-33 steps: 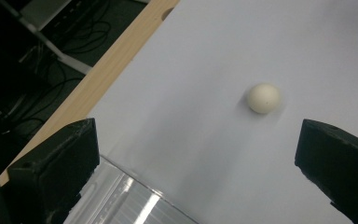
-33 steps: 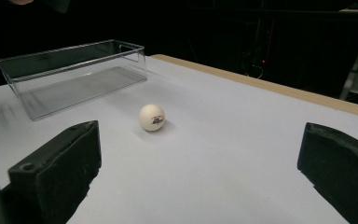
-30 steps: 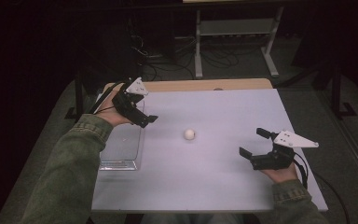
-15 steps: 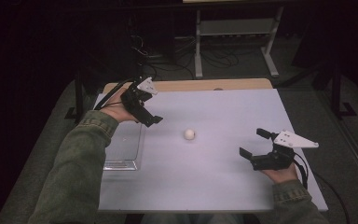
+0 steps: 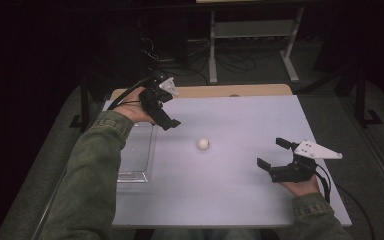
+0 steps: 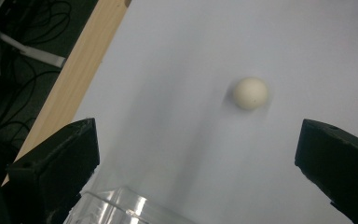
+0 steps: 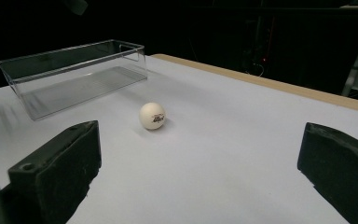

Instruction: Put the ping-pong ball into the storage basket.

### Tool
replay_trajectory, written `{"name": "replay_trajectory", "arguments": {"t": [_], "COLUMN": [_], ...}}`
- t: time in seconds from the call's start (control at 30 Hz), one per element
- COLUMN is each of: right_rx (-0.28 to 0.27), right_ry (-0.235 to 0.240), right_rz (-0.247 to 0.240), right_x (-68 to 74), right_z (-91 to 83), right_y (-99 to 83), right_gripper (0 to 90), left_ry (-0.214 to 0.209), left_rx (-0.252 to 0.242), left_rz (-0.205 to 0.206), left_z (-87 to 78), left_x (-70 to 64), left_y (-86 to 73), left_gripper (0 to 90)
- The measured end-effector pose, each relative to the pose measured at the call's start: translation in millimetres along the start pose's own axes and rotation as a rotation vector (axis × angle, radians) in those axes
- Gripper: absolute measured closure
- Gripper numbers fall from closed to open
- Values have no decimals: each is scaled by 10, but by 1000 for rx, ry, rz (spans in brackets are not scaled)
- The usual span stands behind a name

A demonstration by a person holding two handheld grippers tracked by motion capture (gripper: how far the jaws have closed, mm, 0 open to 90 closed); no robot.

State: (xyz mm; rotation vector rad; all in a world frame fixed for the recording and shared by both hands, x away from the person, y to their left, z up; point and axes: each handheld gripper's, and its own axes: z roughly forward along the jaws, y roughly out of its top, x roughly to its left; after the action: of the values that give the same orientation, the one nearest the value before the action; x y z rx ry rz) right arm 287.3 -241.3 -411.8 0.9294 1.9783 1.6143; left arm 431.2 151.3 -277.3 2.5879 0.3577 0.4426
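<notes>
A small white ball (image 5: pixel 203 144) lies on the pale table top (image 5: pixel 240 115) near its middle. My left gripper (image 5: pixel 166 119) hovers above the far end of the clear plastic bin (image 5: pixel 135 152), left of the ball, tilted down toward it. In the left gripper view its jaws stand wide open with the ball (image 6: pixel 250 93) ahead and the bin's rim (image 6: pixel 116 205) below. My right gripper (image 5: pixel 271 154) rests low at the right, open and empty. It faces the ball (image 7: pixel 152 115), with the bin (image 7: pixel 74 70) behind.
A wooden strip (image 5: pixel 215 91) runs along the table's far edge. Beyond it are a metal stand (image 5: pixel 250 30) and cables on the dark floor. A green sleeve (image 5: pixel 95 175) covers the bin's left side.
My left gripper has moved right and a little farther away, from over the bin toward the ball. The right gripper and the ball have stayed in place.
</notes>
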Motion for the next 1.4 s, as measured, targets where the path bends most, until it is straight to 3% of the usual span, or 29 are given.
{"name": "replay_trajectory", "arguments": {"t": [0.17, 0.43, 0.67, 0.83, 0.93, 1.13, 1.4], "right_rx": [-4, -9, -6, -7, -7, 3, 8], "right_ry": [4, 6, 6, 5, 5, 5, 6], "right_rz": [-1, 3, 4, 5, 4, -7, -13], "right_x": [4, 0, -2, -3, 2, 16, 19], "right_z": [-10, -17, -11, -13, -14, -7, -8], "right_y": [2, 5, 1, 1, 2, -1, 0], "right_gripper": [0, 0, 0, 0, 0, 0, 0], "left_ry": [-16, -46, -79, -82, -86, -118, -118], "left_rx": [40, 53, 57, 85, 81, 87, 86], "left_rz": [41, 61, 41, 65, 60, 96, 104], "left_z": [71, 112, 132, 183, 224, 329, 385], "left_x": [-20, 5, 65, 56, 51, 5, 25], "left_y": [129, 273, 301, 341, 361, 429, 452], "left_gripper": [0, 0, 0, 0, 0, 0, 0]}}
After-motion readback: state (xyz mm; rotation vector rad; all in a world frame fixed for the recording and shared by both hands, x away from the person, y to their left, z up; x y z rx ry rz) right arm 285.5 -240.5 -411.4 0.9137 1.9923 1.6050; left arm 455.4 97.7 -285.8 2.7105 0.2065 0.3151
